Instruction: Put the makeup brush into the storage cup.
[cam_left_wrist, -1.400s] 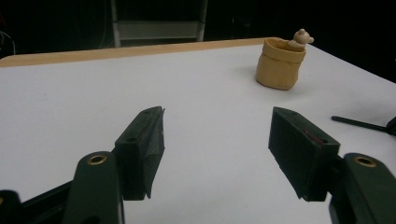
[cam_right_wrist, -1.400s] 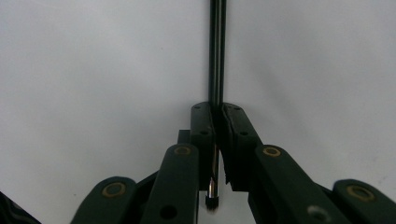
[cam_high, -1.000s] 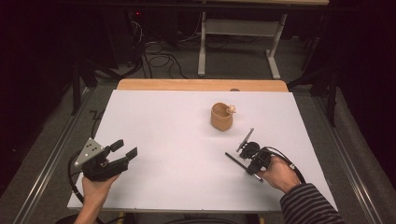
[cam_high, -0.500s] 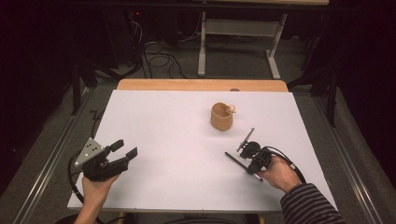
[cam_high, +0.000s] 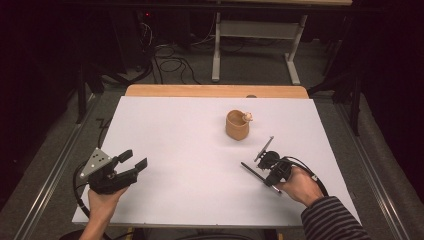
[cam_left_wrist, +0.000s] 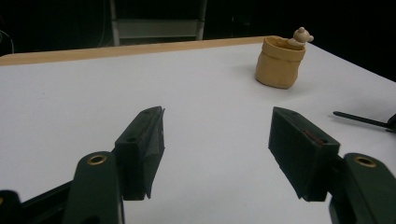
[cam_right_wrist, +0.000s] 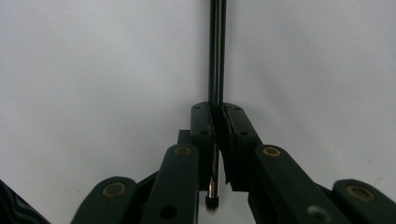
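Observation:
A tan pot (cam_high: 237, 127) (cam_left_wrist: 279, 66) stands upright right of the white table's middle, with a small bear figure (cam_high: 247, 117) (cam_left_wrist: 301, 36) at its rim. Near the front right, my right gripper (cam_high: 263, 173) (cam_right_wrist: 217, 111) is shut on a thin black rod (cam_high: 247, 167) (cam_right_wrist: 217, 46), which sticks out past the fingertips just above the table. That rod's tip (cam_left_wrist: 355, 118) shows at the right edge of the left gripper view. At the front left, my left gripper (cam_high: 134, 160) (cam_left_wrist: 217, 140) is open with nothing between its jaws, aimed across the table toward the pot.
The white table surface (cam_high: 175, 145) has a wooden strip (cam_high: 215, 91) along its far edge. Beyond it on the dark floor are cables (cam_high: 170, 62) and the legs of a metal frame (cam_high: 216, 55). A cable loops from each gripper near the front edge.

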